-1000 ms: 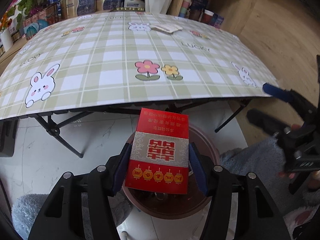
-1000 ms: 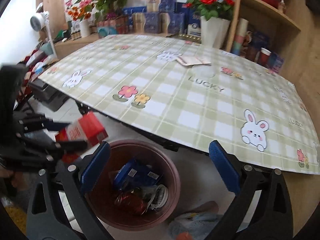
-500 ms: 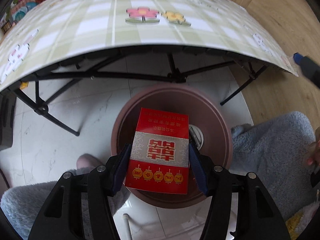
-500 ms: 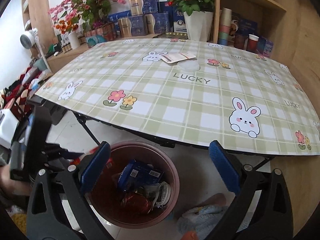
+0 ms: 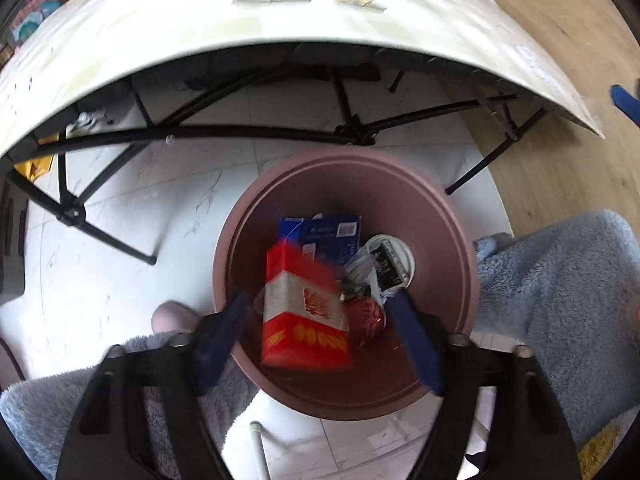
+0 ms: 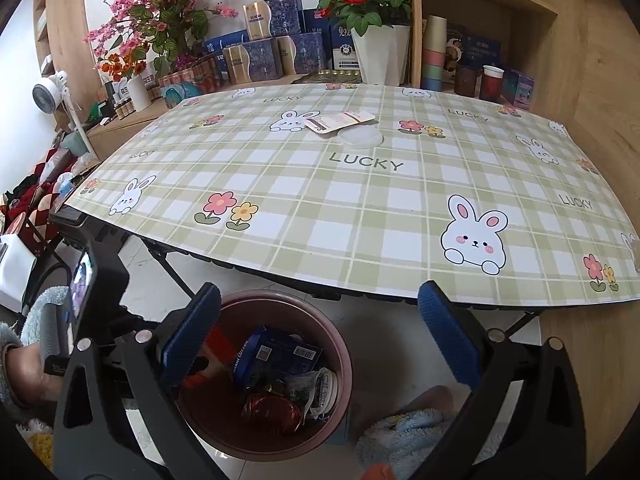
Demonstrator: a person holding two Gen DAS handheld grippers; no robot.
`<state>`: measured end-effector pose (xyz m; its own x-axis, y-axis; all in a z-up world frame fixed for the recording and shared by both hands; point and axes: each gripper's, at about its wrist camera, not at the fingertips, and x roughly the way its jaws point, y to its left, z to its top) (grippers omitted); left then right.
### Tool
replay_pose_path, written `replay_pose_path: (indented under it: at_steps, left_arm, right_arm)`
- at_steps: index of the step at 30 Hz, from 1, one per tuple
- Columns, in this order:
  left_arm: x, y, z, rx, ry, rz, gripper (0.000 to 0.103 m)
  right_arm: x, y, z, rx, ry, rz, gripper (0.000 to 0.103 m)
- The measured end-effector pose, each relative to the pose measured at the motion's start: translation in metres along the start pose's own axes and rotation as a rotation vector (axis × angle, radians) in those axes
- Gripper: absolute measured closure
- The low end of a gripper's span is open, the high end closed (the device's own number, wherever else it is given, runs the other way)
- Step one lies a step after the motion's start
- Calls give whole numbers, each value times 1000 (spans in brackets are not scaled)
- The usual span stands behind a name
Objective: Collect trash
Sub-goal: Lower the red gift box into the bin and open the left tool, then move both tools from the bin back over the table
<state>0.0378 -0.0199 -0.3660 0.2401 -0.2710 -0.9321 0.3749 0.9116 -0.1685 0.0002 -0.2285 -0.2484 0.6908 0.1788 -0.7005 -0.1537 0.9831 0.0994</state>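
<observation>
My left gripper (image 5: 320, 336) is open above the brown trash bin (image 5: 448, 216). The red box (image 5: 304, 312) is loose between the fingers, tilted and blurred, inside the bin's mouth. The bin holds a blue box (image 5: 332, 236), a white lid (image 5: 394, 264) and a red foil wrapper (image 5: 366, 318). My right gripper (image 6: 320, 332) is open and empty, above the bin (image 6: 280, 304) near the table's front edge. A flat packet (image 6: 340, 122) and a clear round lid (image 6: 360, 138) lie on the checked tablecloth (image 6: 360, 200).
The folding table's black legs (image 5: 240, 132) stand behind the bin. Flower pots, boxes and cups (image 6: 376, 52) line the shelf behind the table. A small fan (image 6: 50, 94) stands at the left. The person's fluffy blue sleeves (image 5: 560, 300) flank the bin.
The left gripper has tipped down over the bin and opened; the red box has slipped from its fingers and drops into the bin. The right gripper has risen slightly.
</observation>
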Motion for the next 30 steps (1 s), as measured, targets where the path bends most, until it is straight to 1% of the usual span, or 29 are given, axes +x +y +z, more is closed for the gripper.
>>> replay_pose_path:
  at_steps: [2,4,7,8,11,12,13,14,18,20,23,27,30]
  left_arm:
    - [-9,-2,0,9,-40,-7,19]
    - [-21,-3,0,8,-97,-10,12]
    - [-42,-2,1,-3,-187,3,8]
    - [-52,-1,2,-8,-226,13,8]
    - [-74,2,4,-12,-313,41,6]
    - [-85,3,6,-9,-363,53,6]
    - [-92,3,7,-6,-394,62,6]
    - [-103,6,8,-4,-454,84,6]
    - [-132,19,19,-28,-569,131,6]
    - [-141,28,25,-48,-601,144,6]
    - [-150,42,36,-70,-625,160,6]
    - [-156,52,48,-81,-643,184,6]
    - [-161,57,58,-78,-657,175,6]
  right_arm:
    - [0,0,0,4,-3,1,6]
    - [0,-2,0,12,-6,0,6]
    - [0,-6,1,27,-9,-5,6]
    - [0,-7,1,31,-9,-8,6]
    - [1,-13,1,49,-9,-14,6]
    - [1,-15,2,52,-8,-16,6]
    - [2,-16,2,56,-7,-19,6]
    - [2,-17,2,58,-6,-21,6]
    - [6,-21,3,60,5,-26,6]
    - [8,-23,5,63,5,-33,6]
    - [12,-27,8,73,6,-31,6]
    - [20,-33,13,85,14,-13,6]
    - [30,-39,22,90,18,-2,6]
